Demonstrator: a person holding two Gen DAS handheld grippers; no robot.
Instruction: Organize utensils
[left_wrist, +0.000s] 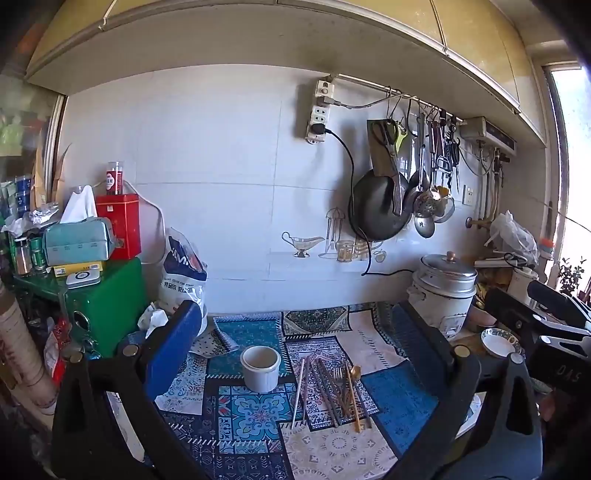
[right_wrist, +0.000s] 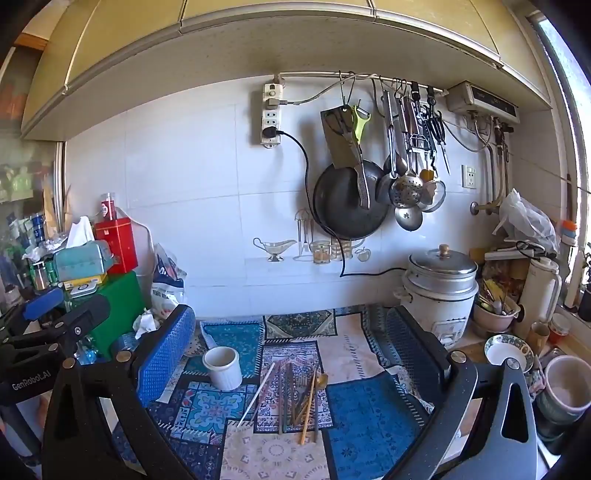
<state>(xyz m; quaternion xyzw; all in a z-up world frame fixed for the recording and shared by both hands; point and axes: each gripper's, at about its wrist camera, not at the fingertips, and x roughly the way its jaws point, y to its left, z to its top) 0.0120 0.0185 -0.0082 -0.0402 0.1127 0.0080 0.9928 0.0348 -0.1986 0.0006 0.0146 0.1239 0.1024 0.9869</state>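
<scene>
Left wrist view: left tool (left_wrist: 295, 343) spread wide over the patterned tabletop (left_wrist: 399, 402), gripping nothing; utensils (left_wrist: 328, 387) lie loose just right of the white cup (left_wrist: 260, 367). Right wrist view: right tool (right_wrist: 291, 343) equally wide, empty, utensils (right_wrist: 295, 395) and cup (right_wrist: 222, 367) ahead between its fingers.

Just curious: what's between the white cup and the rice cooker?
The loose utensils on the patterned cloth, between white cup and rice cooker; both views show it.

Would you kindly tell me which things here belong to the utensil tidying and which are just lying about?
For the job: white cup, chopsticks, fork, spoon.
Lying about: rice cooker, tissue box, red tin, bowl.
</scene>
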